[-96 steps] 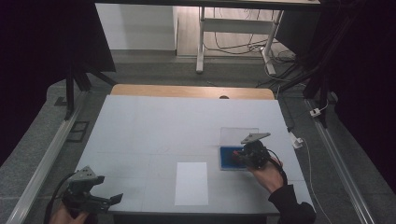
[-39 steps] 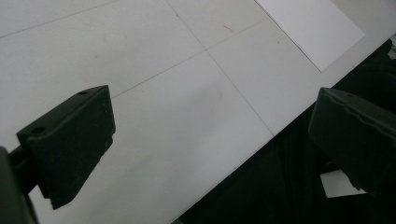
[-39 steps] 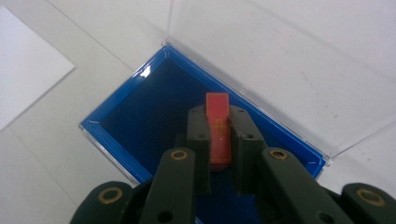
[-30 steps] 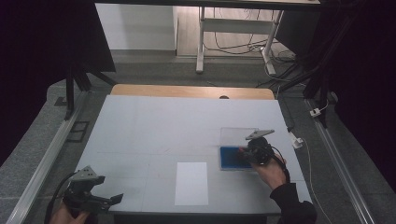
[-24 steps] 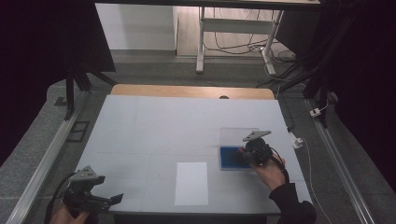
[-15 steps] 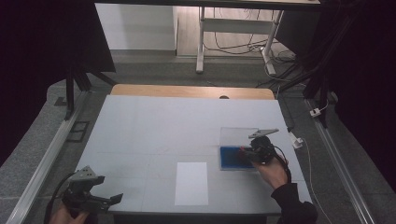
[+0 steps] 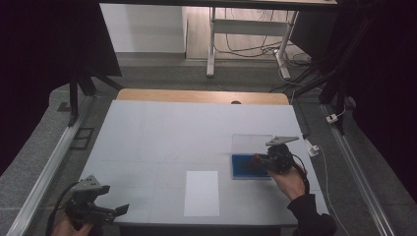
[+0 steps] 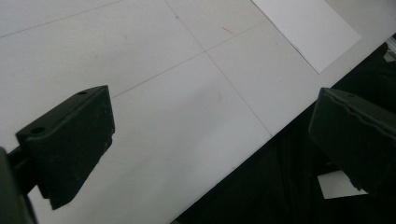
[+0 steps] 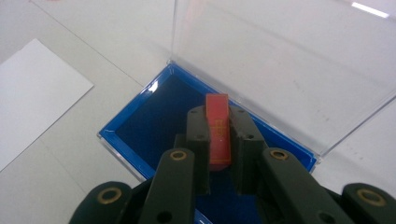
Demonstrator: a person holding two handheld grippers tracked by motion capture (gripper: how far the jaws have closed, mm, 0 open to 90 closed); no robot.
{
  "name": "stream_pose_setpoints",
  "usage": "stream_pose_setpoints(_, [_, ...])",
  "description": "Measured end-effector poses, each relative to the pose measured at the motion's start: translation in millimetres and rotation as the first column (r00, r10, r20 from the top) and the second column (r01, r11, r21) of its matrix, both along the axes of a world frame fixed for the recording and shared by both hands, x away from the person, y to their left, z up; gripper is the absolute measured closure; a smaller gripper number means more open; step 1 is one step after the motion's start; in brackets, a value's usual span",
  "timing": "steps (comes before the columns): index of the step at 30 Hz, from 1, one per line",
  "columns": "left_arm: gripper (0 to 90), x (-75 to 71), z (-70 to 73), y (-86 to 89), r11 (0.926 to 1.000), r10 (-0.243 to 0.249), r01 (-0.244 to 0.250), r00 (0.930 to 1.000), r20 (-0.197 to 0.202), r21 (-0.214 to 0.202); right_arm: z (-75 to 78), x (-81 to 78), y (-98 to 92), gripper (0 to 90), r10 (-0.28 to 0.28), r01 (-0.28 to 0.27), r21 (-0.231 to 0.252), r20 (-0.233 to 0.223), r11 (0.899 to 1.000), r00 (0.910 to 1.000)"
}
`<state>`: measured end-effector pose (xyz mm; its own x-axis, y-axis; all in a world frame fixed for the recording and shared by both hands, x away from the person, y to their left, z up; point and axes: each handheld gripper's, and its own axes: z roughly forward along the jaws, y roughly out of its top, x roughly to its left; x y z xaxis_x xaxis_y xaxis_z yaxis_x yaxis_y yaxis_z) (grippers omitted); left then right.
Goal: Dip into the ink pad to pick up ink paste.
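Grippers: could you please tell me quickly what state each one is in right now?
Left gripper: open, holding nothing.
Right gripper: shut on a red chip over the blue case.

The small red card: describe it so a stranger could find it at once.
Start at the white table and go to its right side, where a blue-lined tray with an open clear lid lies. Above the lining, the right gripper pinches a thin red-orange card, the only red thing there.
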<state>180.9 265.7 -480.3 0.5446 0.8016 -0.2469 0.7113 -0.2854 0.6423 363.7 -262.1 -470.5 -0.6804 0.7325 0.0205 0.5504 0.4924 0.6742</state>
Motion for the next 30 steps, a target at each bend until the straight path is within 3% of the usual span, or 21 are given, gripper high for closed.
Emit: stream_pose_setpoints(30, [0.4,-0.6,0.3,1.0,1.0,-0.001,0.001,1.0,0.005,-0.007,20.6,-26.2,11.2,80.4,0.075,-0.08,0.115,0.055,0.99,0.9957])
